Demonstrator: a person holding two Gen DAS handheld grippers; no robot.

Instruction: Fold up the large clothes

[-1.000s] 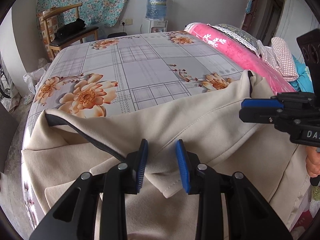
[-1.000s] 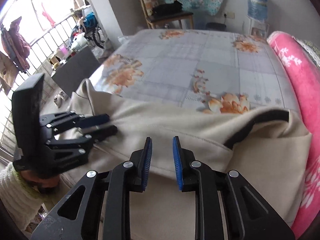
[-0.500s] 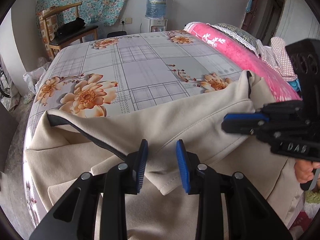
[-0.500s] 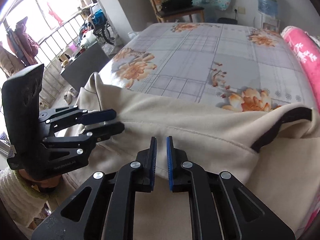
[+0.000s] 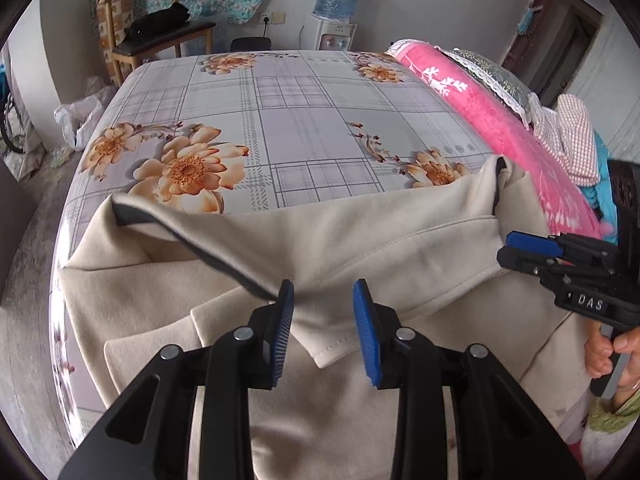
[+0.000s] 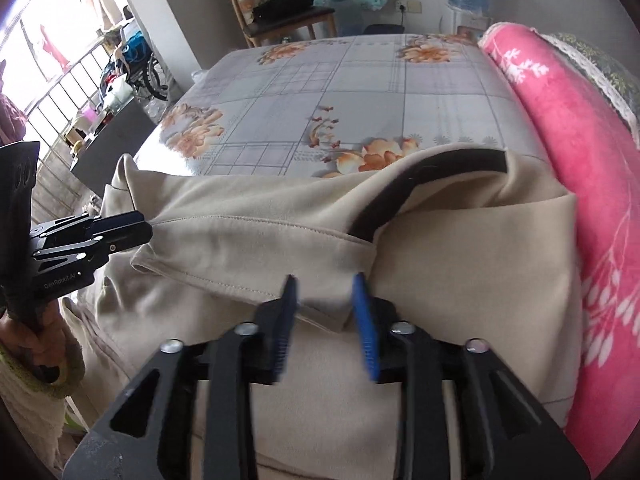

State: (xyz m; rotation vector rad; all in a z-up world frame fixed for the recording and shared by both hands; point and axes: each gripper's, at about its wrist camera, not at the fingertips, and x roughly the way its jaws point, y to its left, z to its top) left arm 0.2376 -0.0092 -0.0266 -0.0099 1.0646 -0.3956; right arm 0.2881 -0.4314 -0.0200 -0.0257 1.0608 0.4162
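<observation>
Left wrist view shows the large beige fleece garment with dark lining (image 5: 360, 248) spread over the near end of the floral-print bed sheet (image 5: 288, 120), folded back on itself so a stitched hem runs crosswise just ahead of the left tongs (image 5: 323, 312); their blue pads stand apart, with a fold of cloth lying between them but not visibly pinched, so they read as released. From the right wrist view the right tongs (image 6: 326, 312) have just been opening; their jaws are likewise spread, a corner of the folded flap sitting loose between them, nothing clamped; the pink patterned blanket roll (image 6: 580, 152) lies to their right.

Judging by the soft rounded creases and thick edges, the garment looks heavy for cloth, limp, and not slippery; it should drape rather than hold shape, and its weight may drag a fold askew. Best purchase seems the doubled stitched hem ahead of each pair of tongs, well apart along it, so the fold lifts evenly.
</observation>
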